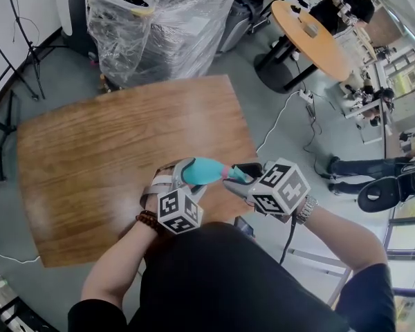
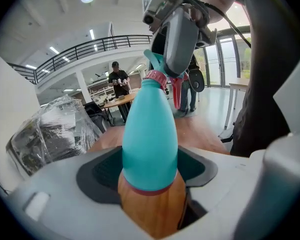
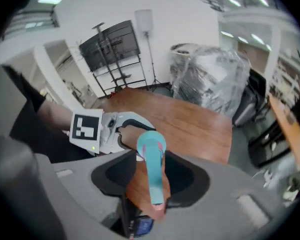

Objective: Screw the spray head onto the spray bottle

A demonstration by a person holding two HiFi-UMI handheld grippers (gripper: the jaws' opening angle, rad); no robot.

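A person holds a two-jaw claw in each hand above a brown wooden desk [image 1: 124, 151]. The left claw [image 1: 189, 174] is clenched on the wide lower body of an opaque teal plastic spray bottle [image 1: 206, 170]. It lays the bottle nearly on its side in the air, over the desk's near edge, with its neck pointing at the other claw. Held this way, the bottle appears braced against twisting, with its neck offered for threading.

At the bottle's neck sits the teal spray head with a pink collar [image 3: 152, 169], and the collar meets the bottle's mouth. The right claw [image 1: 236, 178] surrounds this head. Its pads stand apart from it, with wood grain showing through the gap beside the head, so this claw is released. It seems to be between twists, placed to take a fresh hold on the head.

How far the collar is threaded cannot be told. The bottle's wall is opaque, so any liquid inside is hidden. Beyond the bottle, the desk carries nothing else.
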